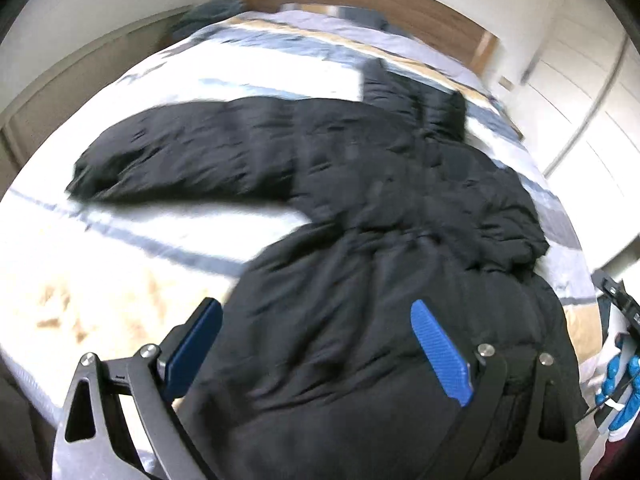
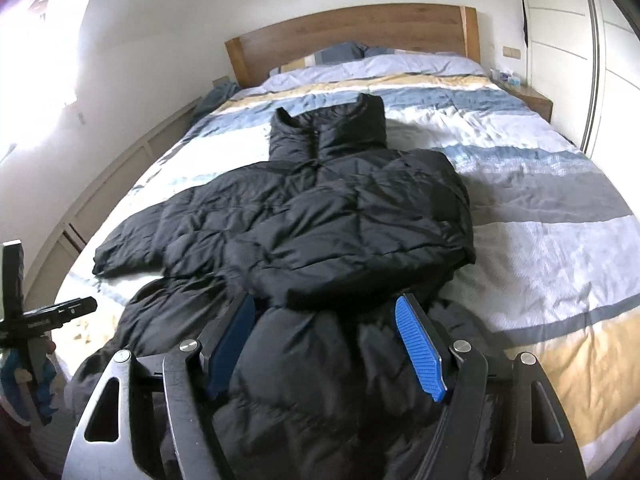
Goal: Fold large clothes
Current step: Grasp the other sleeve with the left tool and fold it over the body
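A black quilted puffer jacket (image 2: 320, 216) is laid flat on the striped duvet (image 2: 540, 208), right sleeve already folded across the chest, left sleeve outstretched. Left gripper (image 1: 316, 344) and right gripper (image 2: 324, 344) are spread over the hem, nothing pinched, presumably for the next fold.

A black puffer jacket (image 2: 320, 216) lies spread on the striped bed (image 2: 540, 208), collar toward the headboard, one sleeve folded across its front.
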`<state>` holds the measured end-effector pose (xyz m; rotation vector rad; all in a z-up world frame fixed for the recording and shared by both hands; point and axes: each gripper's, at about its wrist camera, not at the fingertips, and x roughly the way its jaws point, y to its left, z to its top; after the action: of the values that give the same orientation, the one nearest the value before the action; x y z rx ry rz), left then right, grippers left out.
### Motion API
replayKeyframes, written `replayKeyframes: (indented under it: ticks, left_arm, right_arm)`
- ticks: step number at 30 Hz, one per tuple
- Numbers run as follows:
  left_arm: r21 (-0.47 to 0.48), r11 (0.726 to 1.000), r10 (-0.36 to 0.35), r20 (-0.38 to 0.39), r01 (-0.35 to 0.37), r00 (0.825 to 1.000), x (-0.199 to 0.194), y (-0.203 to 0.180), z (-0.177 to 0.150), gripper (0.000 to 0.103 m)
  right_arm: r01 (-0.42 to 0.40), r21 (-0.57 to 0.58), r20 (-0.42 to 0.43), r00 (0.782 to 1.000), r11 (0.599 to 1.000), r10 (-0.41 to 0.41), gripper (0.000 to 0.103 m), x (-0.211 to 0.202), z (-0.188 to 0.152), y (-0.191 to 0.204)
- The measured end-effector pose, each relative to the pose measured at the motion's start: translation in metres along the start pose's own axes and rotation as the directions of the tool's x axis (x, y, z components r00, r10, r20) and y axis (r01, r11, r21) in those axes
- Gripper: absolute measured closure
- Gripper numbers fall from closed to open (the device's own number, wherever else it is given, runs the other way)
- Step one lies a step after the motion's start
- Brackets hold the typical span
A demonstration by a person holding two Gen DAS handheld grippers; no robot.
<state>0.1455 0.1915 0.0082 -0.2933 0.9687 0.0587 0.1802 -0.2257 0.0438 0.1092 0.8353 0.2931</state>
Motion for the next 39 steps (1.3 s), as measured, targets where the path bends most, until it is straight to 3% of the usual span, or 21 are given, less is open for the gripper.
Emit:
replayKeyframes:
  ticks: [4, 9, 14, 20, 26, 32, 33, 36, 37, 38, 39]
  left_arm:
    - [-0.138, 0.990, 0.019, -0.006, -0.019, 1.000, -0.003, 0.073, -0.010, 0.007]
    - [-0.321, 0.947, -0.023, 0.012, 0.026, 1.000, 0.008, 0.156, -0.007, 0.007]
    - [-0.502, 0.856, -0.105, 0.066, 0.124, 0.992, 0.035, 0.217, 0.014, 0.008]
    - [-0.630, 0.743, -0.157, 0.164, 0.226, 0.974, 0.070, 0.261, 0.050, 0.008]
    - [-0.725, 0.638, -0.161, 0.201, 0.258, 0.966, 0.107, 0.297, 0.061, 0.009]
    - [-0.762, 0.565, -0.182, 0.259, 0.317, 0.948, 0.134, 0.313, 0.072, 0.010]
    - [-0.764, 0.554, -0.186, 0.274, 0.331, 0.944, 0.136, 0.314, 0.074, 0.012]
    - [-0.769, 0.532, -0.198, 0.293, 0.354, 0.935, 0.142, 0.318, 0.082, 0.034]
    - [-0.772, 0.530, -0.199, 0.289, 0.351, 0.936, 0.145, 0.319, 0.084, 0.047]
    - [-0.777, 0.527, -0.198, 0.282, 0.345, 0.939, 0.147, 0.319, 0.085, 0.067]
    - [-0.782, 0.515, -0.204, 0.285, 0.351, 0.936, 0.149, 0.320, 0.085, 0.075]
  right_arm:
    - [0.001, -0.018, 0.003, 1.000, 1.000, -0.001, 0.030, -0.013, -0.007, 0.017]
    - [0.010, -0.012, 0.005, 1.000, 1.000, -0.010, 0.030, -0.018, -0.010, 0.024]
    - [0.040, 0.021, -0.011, 0.999, 0.999, -0.040, 0.030, -0.010, -0.010, 0.014]
    - [0.105, 0.072, -0.040, 0.994, 0.992, -0.102, 0.030, 0.003, -0.010, -0.007]
    - [0.165, 0.110, -0.067, 0.985, 0.980, -0.158, 0.030, 0.010, -0.008, -0.028]
    - [0.200, 0.154, -0.069, 0.979, 0.968, -0.191, 0.030, 0.014, -0.003, -0.044]
    - [0.202, 0.156, -0.068, 0.979, 0.967, -0.194, 0.030, 0.014, -0.002, -0.045]
    - [0.213, 0.147, -0.068, 0.976, 0.966, -0.205, 0.030, 0.015, 0.001, -0.045]
    - [0.215, 0.144, -0.068, 0.976, 0.966, -0.208, 0.030, 0.016, 0.001, -0.045]
    - [0.219, 0.141, -0.069, 0.975, 0.966, -0.211, 0.030, 0.016, 0.001, -0.044]
    - [0.220, 0.139, -0.070, 0.975, 0.966, -0.212, 0.030, 0.017, 0.001, -0.043]
